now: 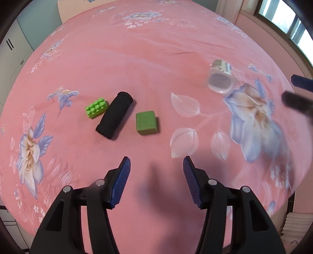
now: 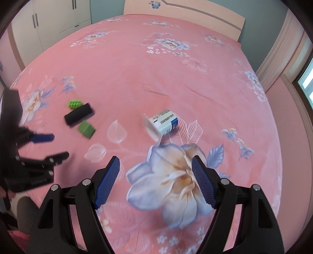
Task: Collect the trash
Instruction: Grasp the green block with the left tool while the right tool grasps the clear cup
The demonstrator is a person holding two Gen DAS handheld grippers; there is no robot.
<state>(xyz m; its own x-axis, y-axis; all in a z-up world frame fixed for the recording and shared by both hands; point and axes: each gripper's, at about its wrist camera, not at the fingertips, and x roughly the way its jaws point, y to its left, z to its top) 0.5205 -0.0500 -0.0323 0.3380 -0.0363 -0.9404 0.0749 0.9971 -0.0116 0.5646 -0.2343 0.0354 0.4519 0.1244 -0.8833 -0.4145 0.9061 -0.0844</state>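
A white yogurt cup (image 2: pixel 160 123) lies on its side on the pink flowered bedsheet (image 2: pixel 176 74), its mouth toward the left; it also shows far right in the left wrist view as the cup (image 1: pixel 220 79). My right gripper (image 2: pixel 155 159) hovers open just short of the cup, with nothing between its blue pads. My left gripper (image 1: pixel 156 159) is open and empty above bare sheet. Ahead of it lie a green toy brick (image 1: pixel 96 107), a black fabric roll (image 1: pixel 114 114) and a green block (image 1: pixel 146 123). Each gripper sees the other: left gripper (image 2: pixel 59 145), right gripper (image 1: pixel 297 91).
The sheet covers a large bed with a headboard (image 2: pixel 183 17) at the far end. White wardrobe doors (image 2: pixel 50 21) stand beyond the bed's left side, and a window (image 1: pixel 283 17) with a curtain is on the right. A person's leg (image 2: pixel 25 213) shows at lower left.
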